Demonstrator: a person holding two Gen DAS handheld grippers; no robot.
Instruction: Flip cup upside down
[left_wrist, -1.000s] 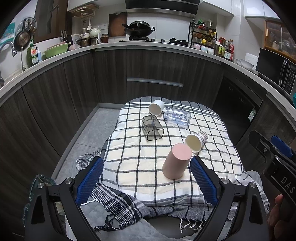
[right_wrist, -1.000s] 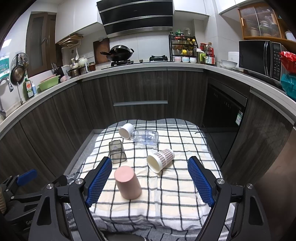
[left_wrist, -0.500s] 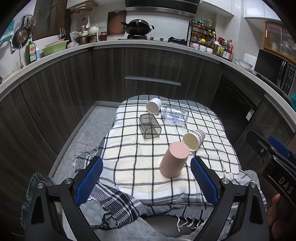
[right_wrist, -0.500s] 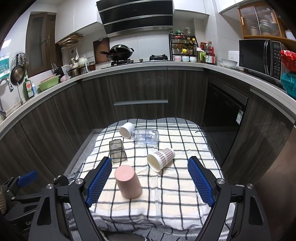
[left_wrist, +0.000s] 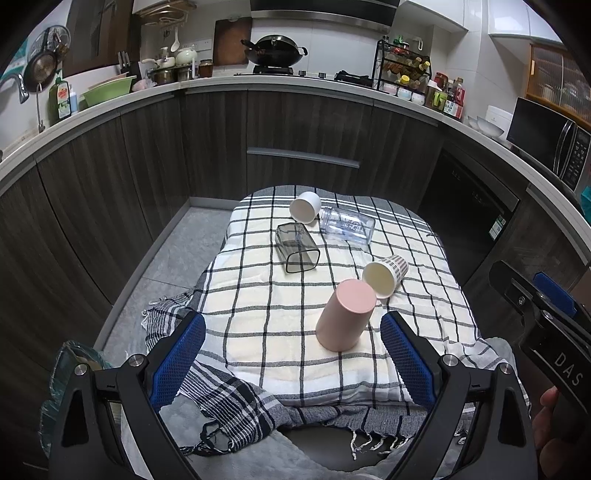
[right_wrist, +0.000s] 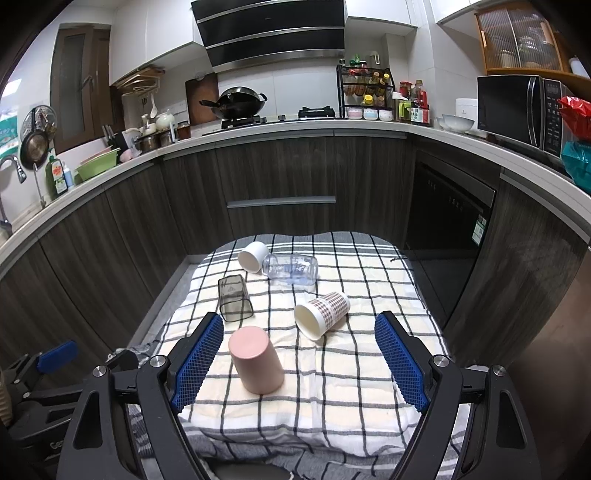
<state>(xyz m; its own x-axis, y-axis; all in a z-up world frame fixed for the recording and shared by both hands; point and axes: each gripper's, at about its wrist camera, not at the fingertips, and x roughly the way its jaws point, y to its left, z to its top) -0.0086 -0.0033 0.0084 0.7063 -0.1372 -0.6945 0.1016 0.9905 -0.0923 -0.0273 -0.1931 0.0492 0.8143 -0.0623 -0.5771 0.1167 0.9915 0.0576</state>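
Observation:
A pink cup (left_wrist: 345, 314) stands upside down on the checked cloth (left_wrist: 258, 306), near its front edge; it also shows in the right wrist view (right_wrist: 256, 360). A patterned paper cup (left_wrist: 385, 275) (right_wrist: 322, 314) lies on its side just behind it. A white cup (left_wrist: 305, 207) (right_wrist: 253, 256), a clear bottle (left_wrist: 347, 230) (right_wrist: 290, 269) and a dark clear square cup (left_wrist: 296, 253) (right_wrist: 234, 298) lie on their sides farther back. My left gripper (left_wrist: 293, 363) is open and empty in front of the cloth. My right gripper (right_wrist: 300, 360) is open and empty, held above the front of the cloth.
The cloth covers a low padded table (right_wrist: 402, 269) between dark kitchen cabinets (left_wrist: 303, 147). A fringed grey cloth (left_wrist: 236, 398) hangs off the front left corner. The right gripper's body (left_wrist: 546, 332) shows at the right of the left wrist view.
The left gripper has drawn back and a little left, so the table looks farther away. The cups have not moved. The right gripper is almost still.

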